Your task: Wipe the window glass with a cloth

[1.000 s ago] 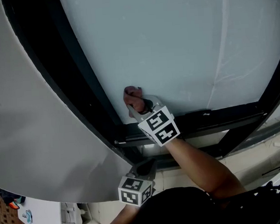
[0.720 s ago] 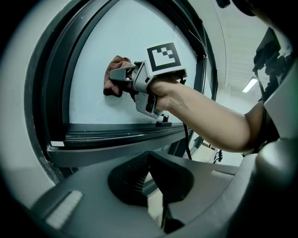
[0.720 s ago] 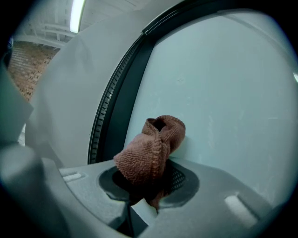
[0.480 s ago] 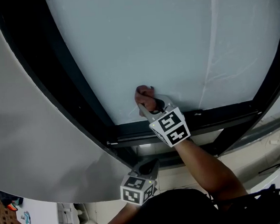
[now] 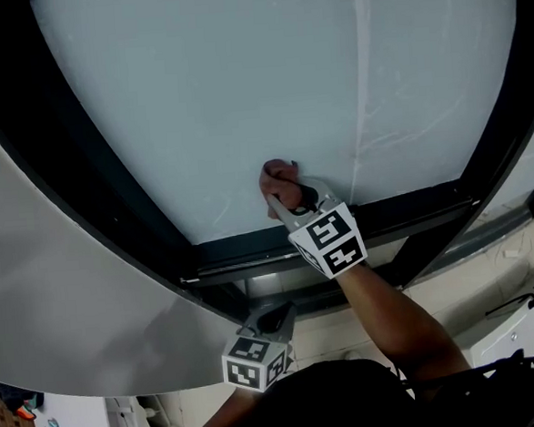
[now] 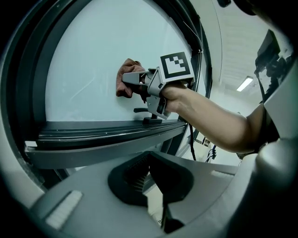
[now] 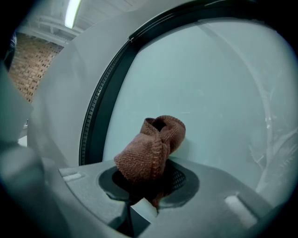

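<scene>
The window glass point(image 5: 240, 91) fills the upper part of the head view inside a dark frame point(image 5: 242, 251). My right gripper point(image 5: 281, 196) is shut on a bunched brown cloth point(image 5: 278, 177) and presses it against the lower part of the pane, just above the bottom frame rail. In the right gripper view the cloth point(image 7: 151, 148) bulges out from between the jaws of the right gripper point(image 7: 148, 186) and touches the glass point(image 7: 214, 102). My left gripper point(image 5: 271, 321) hangs below the frame, shut and holding nothing. The left gripper view shows the cloth point(image 6: 126, 82) on the glass.
A pale curved wall panel point(image 5: 63, 295) lies left of the frame. A thin whitish streak point(image 5: 362, 110) runs down the pane to the right of the cloth. Below the window are a pale floor and dark cables point(image 5: 528, 299).
My right gripper has slid the cloth to the right along the bottom of the pane, closer to the whitish streak. The left gripper has stayed below the frame.
</scene>
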Demonstrator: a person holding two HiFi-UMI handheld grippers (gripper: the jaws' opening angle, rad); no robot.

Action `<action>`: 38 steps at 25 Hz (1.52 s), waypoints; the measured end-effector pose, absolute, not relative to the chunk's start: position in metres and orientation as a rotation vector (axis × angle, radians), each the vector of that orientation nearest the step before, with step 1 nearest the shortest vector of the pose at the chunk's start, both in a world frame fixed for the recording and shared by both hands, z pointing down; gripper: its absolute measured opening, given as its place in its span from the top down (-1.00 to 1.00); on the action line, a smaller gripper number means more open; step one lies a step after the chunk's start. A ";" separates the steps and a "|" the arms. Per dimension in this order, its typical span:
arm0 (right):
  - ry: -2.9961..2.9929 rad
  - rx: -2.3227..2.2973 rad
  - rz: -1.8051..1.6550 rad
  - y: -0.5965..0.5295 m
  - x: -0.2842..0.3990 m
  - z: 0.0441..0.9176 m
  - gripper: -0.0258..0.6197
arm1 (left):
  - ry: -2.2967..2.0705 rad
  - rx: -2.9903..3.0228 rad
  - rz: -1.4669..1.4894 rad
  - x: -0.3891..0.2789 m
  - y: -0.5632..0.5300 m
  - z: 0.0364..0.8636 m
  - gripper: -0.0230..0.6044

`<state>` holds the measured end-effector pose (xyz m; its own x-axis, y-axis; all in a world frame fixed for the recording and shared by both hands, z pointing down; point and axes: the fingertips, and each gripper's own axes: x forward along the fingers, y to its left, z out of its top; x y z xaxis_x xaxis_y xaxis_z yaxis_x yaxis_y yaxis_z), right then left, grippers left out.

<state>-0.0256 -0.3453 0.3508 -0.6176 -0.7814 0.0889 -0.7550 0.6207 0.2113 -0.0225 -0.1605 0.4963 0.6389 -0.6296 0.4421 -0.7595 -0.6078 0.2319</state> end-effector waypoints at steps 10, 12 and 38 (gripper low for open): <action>-2.627 1.362 -0.187 -0.350 0.036 0.354 0.63 | -1.067 2.480 0.459 0.006 -0.157 0.496 0.87; -2.622 1.376 -0.182 -0.350 0.047 0.353 0.62 | -1.067 2.481 0.460 0.009 -0.157 0.496 0.87; -2.496 1.598 -0.160 -0.354 0.126 0.356 0.62 | -1.063 2.491 0.456 0.011 -0.146 0.494 0.87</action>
